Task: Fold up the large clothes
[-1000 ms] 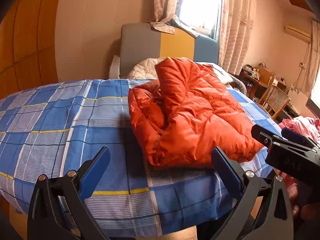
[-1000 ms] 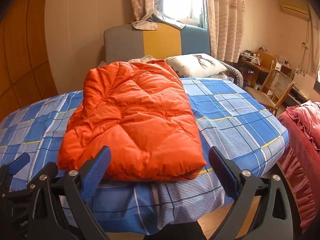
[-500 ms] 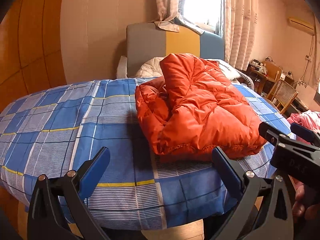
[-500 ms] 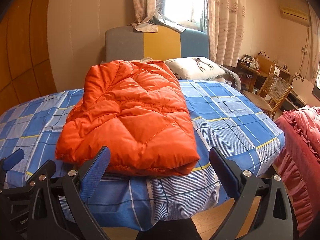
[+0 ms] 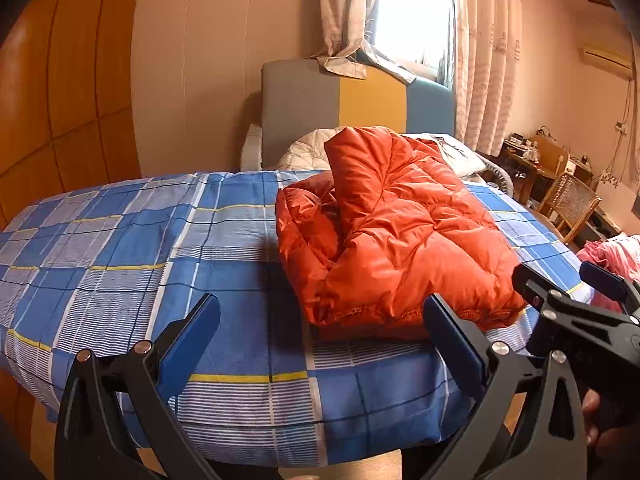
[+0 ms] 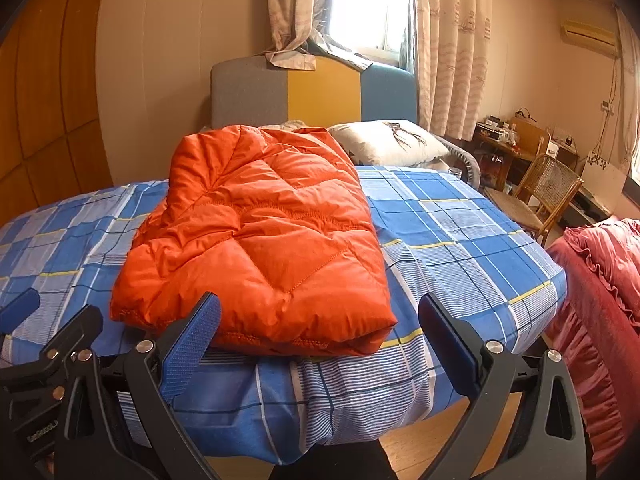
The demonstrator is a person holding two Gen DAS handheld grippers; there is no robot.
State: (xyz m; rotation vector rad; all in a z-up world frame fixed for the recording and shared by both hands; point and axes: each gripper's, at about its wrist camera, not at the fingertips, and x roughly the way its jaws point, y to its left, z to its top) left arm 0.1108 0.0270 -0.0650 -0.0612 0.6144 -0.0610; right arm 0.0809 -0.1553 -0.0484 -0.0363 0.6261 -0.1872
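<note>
Both grippers, left gripper (image 5: 320,340) and right gripper (image 6: 320,340), wide apart, empty.

An orange padded jacket (image 6: 256,236) lies folded on the blue checked bed (image 6: 460,240), its near hem just beyond the wide-open right tool (image 6: 320,344), with the left tool (image 6: 44,344) at the lower left, a pillow (image 6: 388,142) behind and a cane chair (image 6: 540,196) to the right

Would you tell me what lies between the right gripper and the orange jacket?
Only bare checked bedsheet; in the right wrist view nothing else separates the right gripper from the orange jacket.
</note>
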